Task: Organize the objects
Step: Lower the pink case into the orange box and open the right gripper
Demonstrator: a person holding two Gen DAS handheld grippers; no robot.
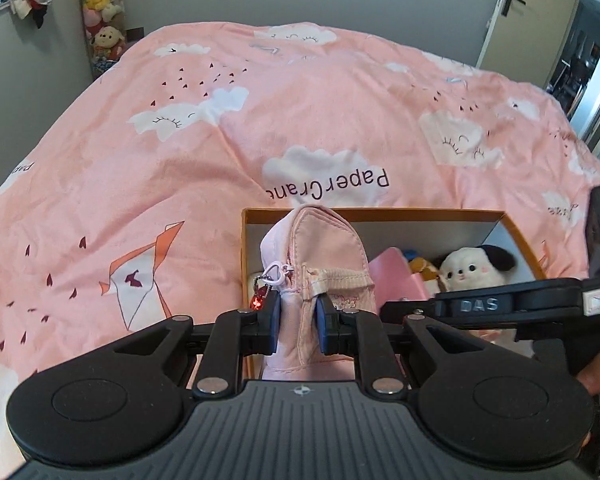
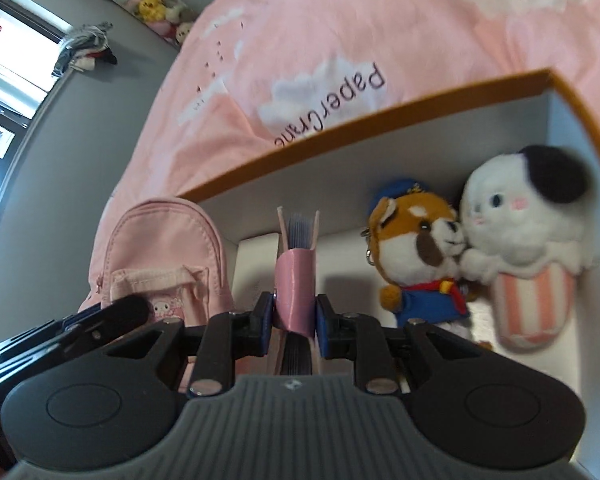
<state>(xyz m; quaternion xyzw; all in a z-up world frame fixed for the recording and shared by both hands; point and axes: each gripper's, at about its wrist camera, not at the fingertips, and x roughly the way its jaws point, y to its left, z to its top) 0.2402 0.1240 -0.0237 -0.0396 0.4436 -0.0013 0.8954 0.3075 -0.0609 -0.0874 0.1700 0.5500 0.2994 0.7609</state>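
Observation:
An orange-rimmed cardboard box [image 1: 380, 213] lies on the pink bed; it also shows in the right wrist view [image 2: 340, 120]. My left gripper [image 1: 298, 326] is shut on a small pink backpack [image 1: 320, 248], held upright at the box's left end; the backpack also shows in the right wrist view [image 2: 164, 240]. My right gripper [image 2: 294, 322] is shut on a pink notebook [image 2: 298, 276], held upright inside the box. A brown dog plush [image 2: 416, 256] and a white puppy plush [image 2: 528, 240] sit at the box's right end; the white puppy plush also shows in the left wrist view [image 1: 472, 268].
The pink cloud-print duvet [image 1: 220, 140] covers the bed around the box. A hanging column of plush toys [image 1: 102, 8] stands in the far left corner. A door [image 1: 536, 12] is at the far right.

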